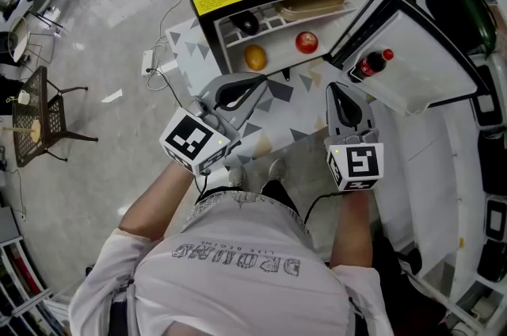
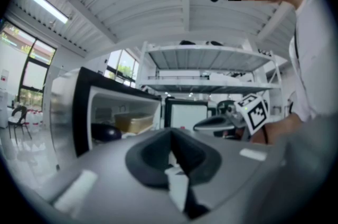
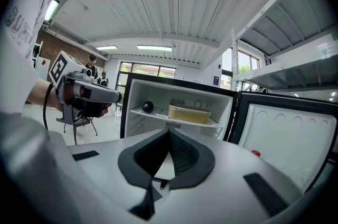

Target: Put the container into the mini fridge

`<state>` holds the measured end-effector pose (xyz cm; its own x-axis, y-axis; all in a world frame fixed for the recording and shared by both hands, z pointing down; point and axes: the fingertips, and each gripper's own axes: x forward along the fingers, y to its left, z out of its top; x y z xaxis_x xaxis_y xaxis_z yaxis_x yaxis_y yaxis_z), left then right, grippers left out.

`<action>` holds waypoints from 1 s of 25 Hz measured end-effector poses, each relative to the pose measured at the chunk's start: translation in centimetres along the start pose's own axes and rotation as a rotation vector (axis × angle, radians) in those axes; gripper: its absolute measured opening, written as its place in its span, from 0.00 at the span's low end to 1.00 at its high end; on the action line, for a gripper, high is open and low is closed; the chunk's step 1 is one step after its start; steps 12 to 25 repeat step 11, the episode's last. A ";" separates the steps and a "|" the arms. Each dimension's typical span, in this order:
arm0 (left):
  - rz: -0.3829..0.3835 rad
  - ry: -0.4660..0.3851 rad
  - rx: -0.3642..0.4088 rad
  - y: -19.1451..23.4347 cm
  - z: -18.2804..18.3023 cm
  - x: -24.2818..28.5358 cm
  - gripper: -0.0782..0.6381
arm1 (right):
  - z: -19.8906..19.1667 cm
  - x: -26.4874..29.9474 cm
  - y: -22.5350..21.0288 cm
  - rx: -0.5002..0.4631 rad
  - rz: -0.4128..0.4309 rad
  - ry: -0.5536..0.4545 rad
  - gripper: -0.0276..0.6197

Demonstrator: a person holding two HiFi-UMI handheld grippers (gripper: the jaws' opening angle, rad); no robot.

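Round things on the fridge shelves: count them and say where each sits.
3. A dark one on the upper shelf beside the container; an orange one and a red one below it. More may hide deeper inside.

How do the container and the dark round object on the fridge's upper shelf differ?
Shape: the container is long, low and boxy; the dark round object is ball-like. Colour: the container is pale yellowish, the dark round object nearly black. Size: the container covers far more shelf than the dark round object. Both rest on the upper shelf, apart, in the open mini fridge.
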<state>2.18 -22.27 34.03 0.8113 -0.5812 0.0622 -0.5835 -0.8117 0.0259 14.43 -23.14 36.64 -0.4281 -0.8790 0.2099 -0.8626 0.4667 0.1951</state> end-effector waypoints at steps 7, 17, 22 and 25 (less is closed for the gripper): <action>0.000 0.000 0.000 -0.3 0.1 0.4 0.12 | -0.2 -0.1 -0.1 -0.001 0.012 0.007 0.04; -0.004 0.000 0.005 -0.3 0.2 0.7 0.12 | -0.2 -0.2 -0.5 -0.002 0.011 0.006 0.04; -0.004 0.000 0.005 -0.3 0.2 0.7 0.12 | -0.2 -0.2 -0.5 -0.002 0.011 0.006 0.04; -0.004 0.000 0.005 -0.3 0.2 0.7 0.12 | -0.2 -0.2 -0.5 -0.002 0.011 0.006 0.04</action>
